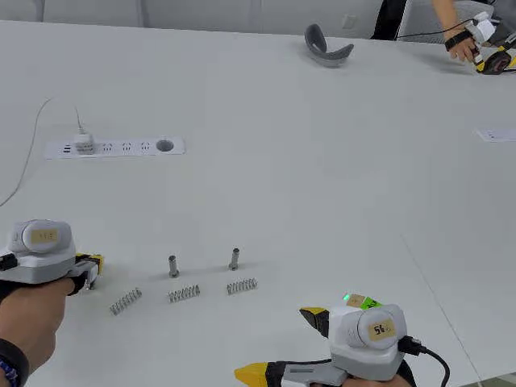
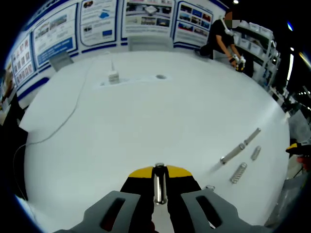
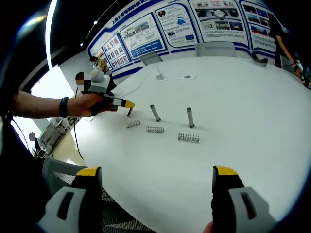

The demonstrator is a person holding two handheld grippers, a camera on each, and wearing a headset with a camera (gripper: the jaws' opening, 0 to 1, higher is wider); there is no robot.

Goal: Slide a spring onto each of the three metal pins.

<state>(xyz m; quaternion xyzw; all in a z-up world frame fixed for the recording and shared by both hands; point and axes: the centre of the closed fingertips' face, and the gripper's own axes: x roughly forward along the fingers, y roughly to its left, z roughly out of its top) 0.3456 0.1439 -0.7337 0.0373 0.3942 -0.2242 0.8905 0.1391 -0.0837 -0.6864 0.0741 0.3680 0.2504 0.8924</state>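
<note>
left claw (image 2: pixel 159 171): pressed together, pinching a metal pin between its yellow tips; in the head view it sits low at the left edge (image 1: pixel 93 263), gripped by a hand.
held pin (image 2: pixel 159 191): clamped lengthwise between the left claw's jaws, its end poking just past the tips. from the right gripper view (image 3: pixel 130 111) it points down towards the table, and i cannot tell whether it touches.
right claw (image 3: pixel 155 171): spread wide with nothing between the jaws; in the head view it is at the bottom edge (image 1: pixel 280 343).
near spring (image 3: pixel 188 138): lies flat on the table, ahead of the right claw and the closest spring to it.
middle spring (image 3: pixel 155 129): lies flat, further ahead of the right claw, about midway between the two claws.
far spring (image 3: pixel 133 124): lies flat, just beside the left claw's tips and the held pin.
first standing pin (image 3: pixel 190 117): upright on the table, just beyond the near spring as seen from the right claw, apart from it.
second standing pin (image 3: pixel 155 112): upright, just beyond the middle spring, between the first standing pin and the left claw.
table (image 1: pixel 322 201): white, stretching well ahead of both claws.
power strip (image 1: pixel 113 147): well ahead of the left claw, with a white plug in it and a thin cable (image 1: pixel 31 145) trailing off.
grey curved piece (image 1: pixel 326 46): far ahead of the right claw, near the table's far edge.
other person's hand (image 1: pixel 463 44): at the far right corner, well beyond the right claw.
</note>
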